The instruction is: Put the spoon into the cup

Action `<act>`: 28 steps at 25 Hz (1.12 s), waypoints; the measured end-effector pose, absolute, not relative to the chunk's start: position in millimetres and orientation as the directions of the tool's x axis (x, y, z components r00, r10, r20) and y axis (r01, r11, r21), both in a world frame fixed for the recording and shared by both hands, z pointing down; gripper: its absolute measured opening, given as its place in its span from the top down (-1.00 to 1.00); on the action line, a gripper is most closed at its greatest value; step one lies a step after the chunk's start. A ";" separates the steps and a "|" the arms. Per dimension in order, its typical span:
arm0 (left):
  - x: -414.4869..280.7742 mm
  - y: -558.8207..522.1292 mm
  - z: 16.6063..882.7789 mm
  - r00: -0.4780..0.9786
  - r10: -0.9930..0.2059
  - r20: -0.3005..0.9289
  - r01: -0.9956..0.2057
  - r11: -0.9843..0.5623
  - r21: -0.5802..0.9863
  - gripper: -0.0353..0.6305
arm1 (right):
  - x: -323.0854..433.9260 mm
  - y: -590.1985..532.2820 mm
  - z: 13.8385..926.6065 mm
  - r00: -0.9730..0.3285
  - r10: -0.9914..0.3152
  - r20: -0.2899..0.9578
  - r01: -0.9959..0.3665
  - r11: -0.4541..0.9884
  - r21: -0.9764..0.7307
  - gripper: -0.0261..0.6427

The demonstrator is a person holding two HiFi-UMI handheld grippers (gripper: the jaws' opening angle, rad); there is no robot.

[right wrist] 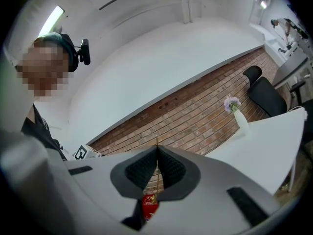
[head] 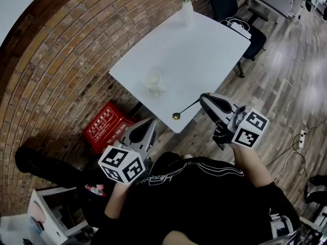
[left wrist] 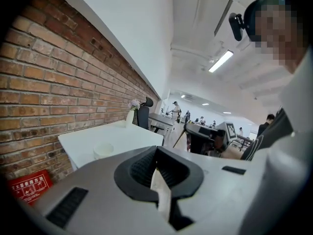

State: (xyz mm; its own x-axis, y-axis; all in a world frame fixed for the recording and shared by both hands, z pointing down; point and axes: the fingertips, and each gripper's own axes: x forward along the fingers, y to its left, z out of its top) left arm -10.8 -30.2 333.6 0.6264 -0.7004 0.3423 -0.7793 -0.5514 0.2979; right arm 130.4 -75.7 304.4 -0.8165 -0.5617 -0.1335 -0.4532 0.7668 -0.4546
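A clear cup point(head: 152, 79) stands on the white table point(head: 204, 50) near its front left side; in the left gripper view the cup point(left wrist: 103, 151) shows ahead on the table point(left wrist: 127, 135). My right gripper point(head: 204, 98) is shut on the thin handle of a spoon point(head: 180, 112), whose gold bowl hangs off the table's near corner. In the right gripper view the spoon point(right wrist: 157, 141) is a thin gold line pinched between the jaws of the right gripper point(right wrist: 157, 150). My left gripper point(head: 149, 122) point(left wrist: 156, 150) is shut and holds nothing, below and short of the table edge.
A white vase with pale flowers point(head: 187, 4) stands at the table's far corner. A red crate point(head: 104, 125) lies on the floor under the table's left edge by the brick wall. Black office chairs point(head: 245, 29) stand behind the table.
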 end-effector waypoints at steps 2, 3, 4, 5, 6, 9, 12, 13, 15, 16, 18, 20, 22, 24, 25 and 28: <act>-16.1 -39.3 334.0 0.615 -0.707 0.350 -0.789 -0.537 0.299 0.88 | 126.0 -87.4 303.4 -0.818 -0.559 -0.137 -0.446 0.766 -0.463 0.93; -18.5 -45.0 333.7 0.611 -0.709 0.352 -0.791 -0.532 0.300 0.88 | 123.7 -93.7 303.3 -0.818 -0.558 -0.137 -0.443 0.765 -0.468 0.93; -20.7 -50.5 333.4 0.608 -0.711 0.353 -0.793 -0.529 0.301 0.88 | 121.5 -99.4 303.8 -0.819 -0.558 -0.136 -0.442 0.763 -0.472 0.93; -22.7 -55.6 333.5 0.607 -0.712 0.352 -0.794 -0.528 0.302 0.88 | 119.5 -104.3 304.9 -0.819 -0.558 -0.135 -0.441 0.761 -0.475 0.93; -24.7 -60.6 334.1 0.607 -0.712 0.352 -0.794 -0.527 0.303 0.88 | 117.5 -108.7 306.3 -0.818 -0.559 -0.134 -0.440 0.759 -0.479 0.93; -30.6 -76.8 338.7 0.611 -0.707 0.356 -0.791 -0.525 0.314 0.88 | 112.0 -122.8 311.0 -0.815 -0.565 -0.129 -0.440 0.749 -0.495 0.93; -37.1 -96.2 344.2 0.616 -0.700 0.361 -0.787 -0.521 0.331 0.88 | 105.6 -140.9 317.3 -0.813 -0.572 -0.105 -0.453 0.736 -0.504 0.93; -40.0 -102.8 346.4 0.616 -0.699 0.362 -0.786 -0.518 0.337 0.88 | 102.5 -147.4 319.8 -0.814 -0.573 -0.096 -0.456 0.732 -0.507 0.93; -46.0 -115.2 351.8 0.618 -0.696 0.366 -0.784 -0.512 0.351 0.88 | 95.2 -160.1 324.1 -0.816 -0.573 -0.082 -0.458 0.726 -0.512 0.93; -48.8 -120.9 355.0 0.619 -0.694 0.369 -0.783 -0.508 0.358 0.88 | 91.4 -166.2 325.8 -0.817 -0.572 -0.077 -0.459 0.724 -0.515 0.93; -54.9 -132.2 361.8 0.621 -0.687 0.377 -0.781 -0.501 0.372 0.88 | 83.1 -179.1 329.7 -0.818 -0.571 -0.068 -0.459 0.720 -0.521 0.93; -62.4 -144.1 368.8 0.621 -0.683 0.385 -0.781 -0.494 0.382 0.88 | 73.9 -193.4 335.8 -0.820 -0.570 -0.055 -0.461 0.713 -0.528 0.93; -71.0 -155.5 376.2 0.618 -0.681 0.393 -0.782 -0.482 0.395 0.88 | 64.2 -207.4 342.9 -0.821 -0.570 -0.041 -0.463 0.705 -0.538 0.93; -78.9 -165.2 385.1 0.616 -0.677 0.404 -0.783 -0.467 0.411 0.88 | 54.8 -219.1 348.5 -0.823 -0.567 -0.029 -0.463 0.699 -0.546 0.93; -82.5 -169.6 389.9 0.615 -0.674 0.410 -0.783 -0.460 0.418 0.88 | 50.4 -224.7 351.0 -0.824 -0.566 -0.023 -0.463 0.696 -0.549 0.93; -93.8 -182.1 405.8 0.604 -0.667 0.436 -0.792 -0.440 0.424 0.88 | 37.7 -243.0 360.0 -0.824 -0.566 -0.007 -0.465 0.684 -0.562 0.93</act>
State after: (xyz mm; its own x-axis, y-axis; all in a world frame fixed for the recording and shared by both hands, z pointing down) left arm -93.8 -182.1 405.8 0.6044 -0.6671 0.4356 -0.7915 -0.4404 0.4237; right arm 37.7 -243.0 360.0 -0.8244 -0.5660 -0.0070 -0.4649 0.6840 -0.5622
